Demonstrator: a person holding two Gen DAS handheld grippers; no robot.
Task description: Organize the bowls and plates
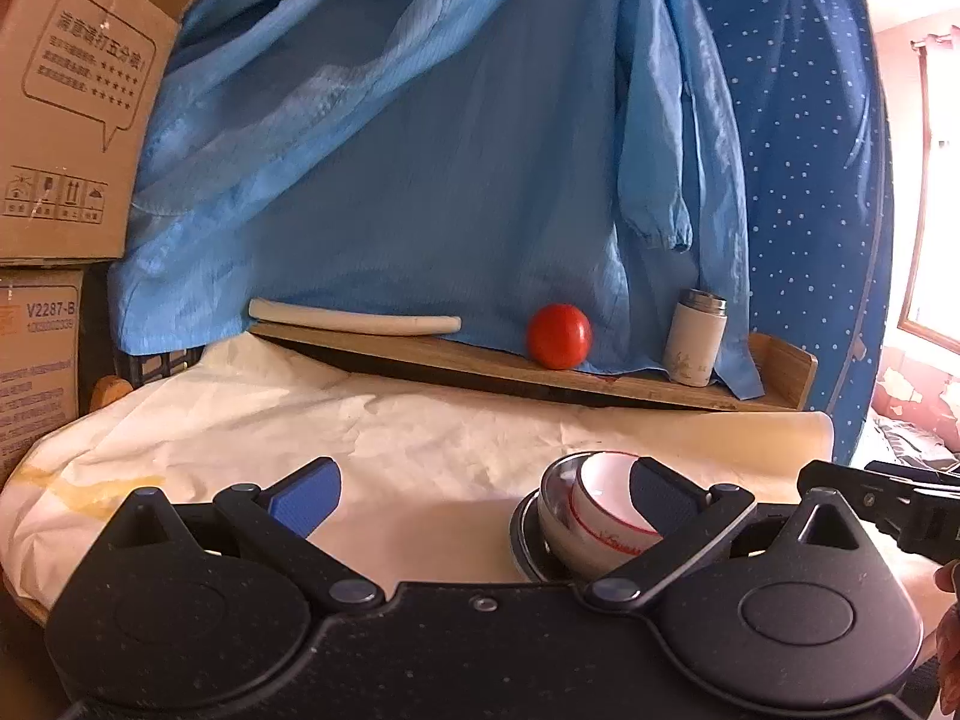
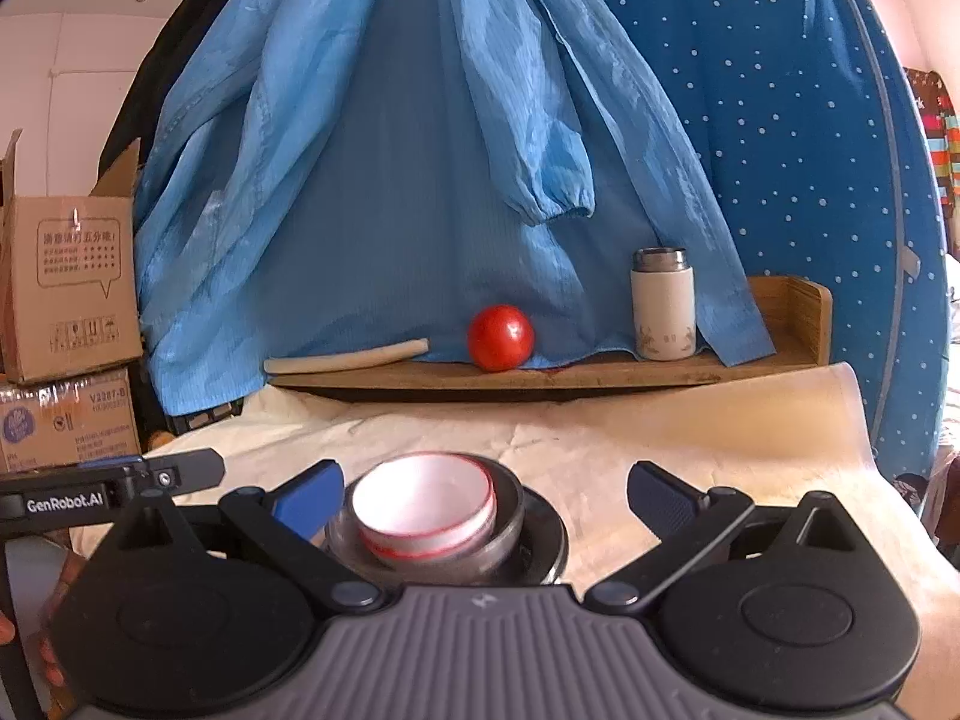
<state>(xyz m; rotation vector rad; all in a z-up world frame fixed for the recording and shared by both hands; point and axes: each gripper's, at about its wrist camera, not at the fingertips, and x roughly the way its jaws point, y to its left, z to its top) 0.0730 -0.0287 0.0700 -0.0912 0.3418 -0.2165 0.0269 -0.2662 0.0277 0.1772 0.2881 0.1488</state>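
Note:
A white bowl with a red rim line (image 2: 423, 507) sits inside a steel bowl (image 2: 507, 531), which rests on a dark metal plate (image 2: 549, 531) on the cream cloth. The stack lies between my right gripper's open jaws, close to the left finger; the right gripper (image 2: 486, 501) holds nothing. In the left wrist view the same white bowl (image 1: 606, 510), steel bowl (image 1: 555, 516) and plate (image 1: 522, 540) sit just at the inner side of the right finger. My left gripper (image 1: 486, 495) is open and empty. A white plate (image 1: 354, 321) lies on the wooden shelf.
A wooden shelf (image 2: 600, 375) at the back carries a red tomato (image 2: 501, 337), a white thermos (image 2: 663, 306) and the white plate (image 2: 348, 357). Blue garments (image 2: 420, 150) hang behind. Cardboard boxes (image 1: 66, 120) stand at the left. Cream cloth (image 2: 690, 450) covers the table.

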